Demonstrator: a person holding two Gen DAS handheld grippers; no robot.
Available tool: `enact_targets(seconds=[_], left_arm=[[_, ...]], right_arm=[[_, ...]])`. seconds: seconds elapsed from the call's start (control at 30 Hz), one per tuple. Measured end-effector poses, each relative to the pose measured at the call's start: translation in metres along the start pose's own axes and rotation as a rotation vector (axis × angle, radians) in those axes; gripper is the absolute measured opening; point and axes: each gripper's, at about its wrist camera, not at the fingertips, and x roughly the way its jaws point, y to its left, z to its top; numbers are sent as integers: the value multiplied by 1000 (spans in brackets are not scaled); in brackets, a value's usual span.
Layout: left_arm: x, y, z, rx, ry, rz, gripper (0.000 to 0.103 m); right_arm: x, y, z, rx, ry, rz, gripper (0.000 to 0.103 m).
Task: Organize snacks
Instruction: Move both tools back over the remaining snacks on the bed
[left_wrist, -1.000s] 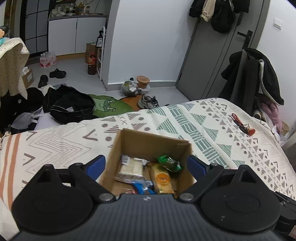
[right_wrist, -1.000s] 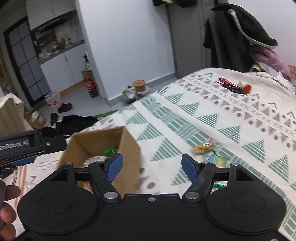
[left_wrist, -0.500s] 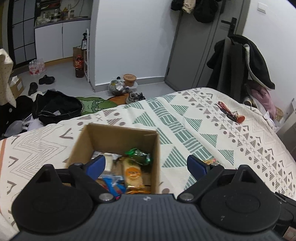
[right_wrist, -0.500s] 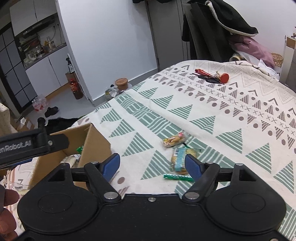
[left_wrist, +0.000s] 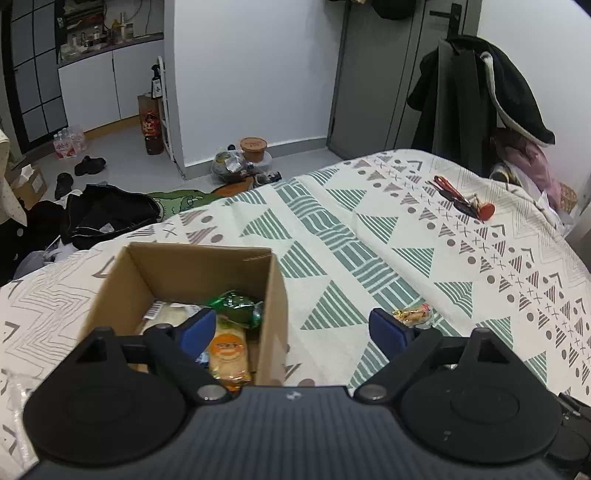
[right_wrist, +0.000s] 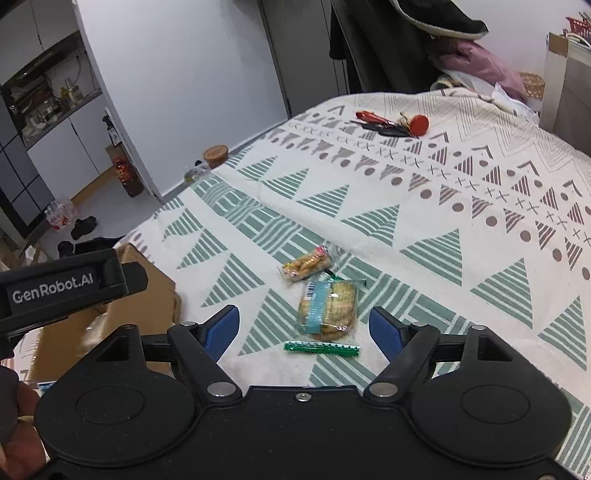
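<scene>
Since before, we swung both grippers rightward, left gripper (left_wrist: 292, 325) spread over box (left_wrist: 275, 295) edge, right gripper (right_wrist: 304, 325) spread above biscuits (right_wrist: 328, 308), only our right view shows green stick (right_wrist: 321, 348) on bed (right_wrist: 406, 206).

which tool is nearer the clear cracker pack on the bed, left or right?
Right. The right tool is open with the cracker pack between its fingers. The left tool is open, straddling the cardboard box wall.

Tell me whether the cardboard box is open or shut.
Open. The cardboard box stands upright on the bedspread with no flaps over the top, and its snack packets show inside.
</scene>
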Motion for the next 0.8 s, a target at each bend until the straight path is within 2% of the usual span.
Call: enact_targets(seconds=[0.17,0.3,0.43,0.57,0.7,0.8], left_arm=[[14,-9,0,16,24,2,79],[26,-13,3,25,45,-8,67],[37,-13,8,29,56,10,60],[43,-15,13,49,54,26,57],[40,-21,21,77,14,34,57],[40,-30,24,95,-2,-1,56]], right_arm=[[14,-4,-1,15,30,-11,77],[27,-5,-1,19,53,-16,77],[42,-6,-1,36,78,-26,77],[54,-7,0,40,88,-43,77],[66,-10,0,57,105,-50,76],[73,-12,0,69,117,-57,72]])
